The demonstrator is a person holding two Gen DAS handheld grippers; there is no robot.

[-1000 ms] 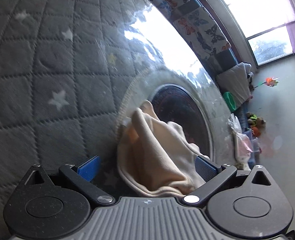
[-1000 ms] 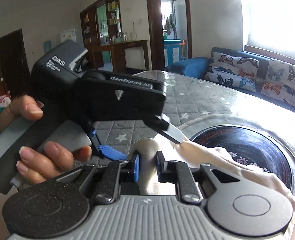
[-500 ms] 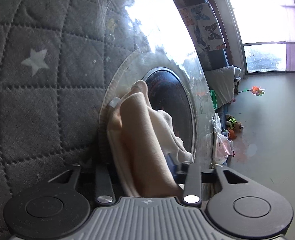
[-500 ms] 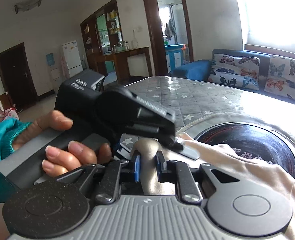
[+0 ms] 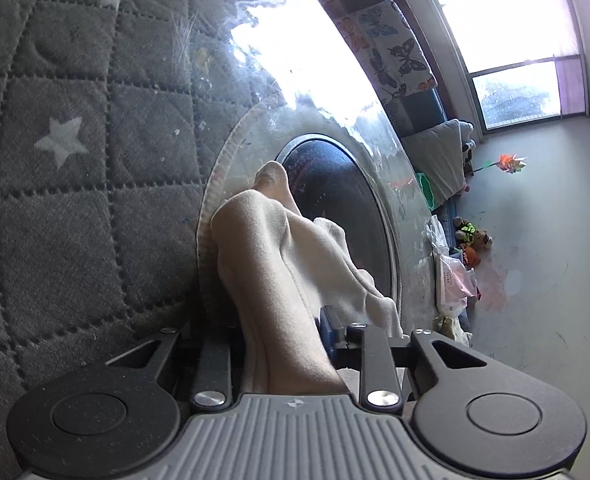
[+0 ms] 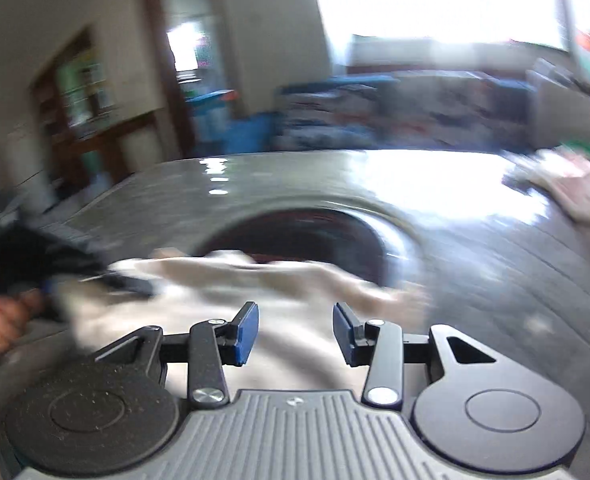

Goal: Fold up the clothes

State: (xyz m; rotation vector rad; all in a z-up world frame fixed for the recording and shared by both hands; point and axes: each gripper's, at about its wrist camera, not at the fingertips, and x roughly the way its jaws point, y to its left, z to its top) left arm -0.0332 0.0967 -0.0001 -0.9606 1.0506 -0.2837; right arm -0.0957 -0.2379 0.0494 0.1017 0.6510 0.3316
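Since the cream garment (image 5: 279, 272) is soft and floppy, pinch a hem: left gripper (image 5: 283, 344) clamps it at 6 o'clock on the table (image 5: 75, 220), right gripper (image 6: 295, 330) gapes empty.

Cream garment (image 5: 279, 264), bunched, on table
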